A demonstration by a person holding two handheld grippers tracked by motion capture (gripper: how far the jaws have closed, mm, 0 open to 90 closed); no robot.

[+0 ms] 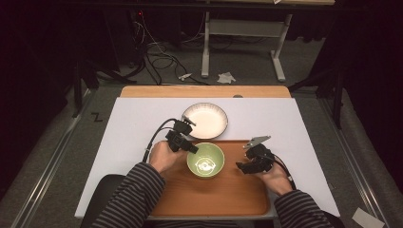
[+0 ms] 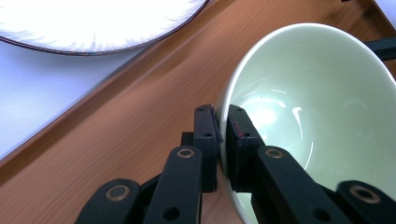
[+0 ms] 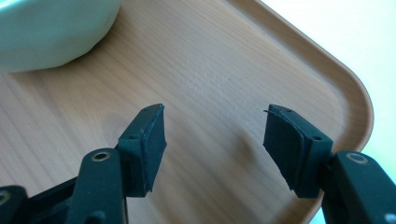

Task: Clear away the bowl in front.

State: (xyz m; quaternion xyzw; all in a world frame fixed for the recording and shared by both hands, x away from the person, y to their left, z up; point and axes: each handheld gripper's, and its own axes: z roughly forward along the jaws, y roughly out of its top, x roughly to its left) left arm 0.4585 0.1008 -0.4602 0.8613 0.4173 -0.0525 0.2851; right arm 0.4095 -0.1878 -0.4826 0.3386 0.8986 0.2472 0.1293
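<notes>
High view: the left gripper (image 1: 190, 147) pinches the near-left rim of the green bowl (image 1: 206, 160), one jaw inside, one outside. The bowl sits on the wooden tray (image 1: 228, 194), just in front of the white plate (image 1: 205, 120). To the right, the right gripper (image 1: 241, 166) hovers over the tray, jaws wide apart and empty.

Your left hand (image 1: 161, 156) comes in from the bottom left, its striped sleeve (image 1: 135, 192) angled up and inward; your left gripper (image 1: 192, 148) points to the right, jaws nearly together and clamped on the rim of the green bowl (image 1: 206, 160), one jaw inside and one outside; your right hand (image 1: 275, 178) sits lower right, and your right gripper (image 1: 241, 166) points left, jaws spread wide with nothing between them, just above the wooden tray (image 1: 223, 194).
</notes>
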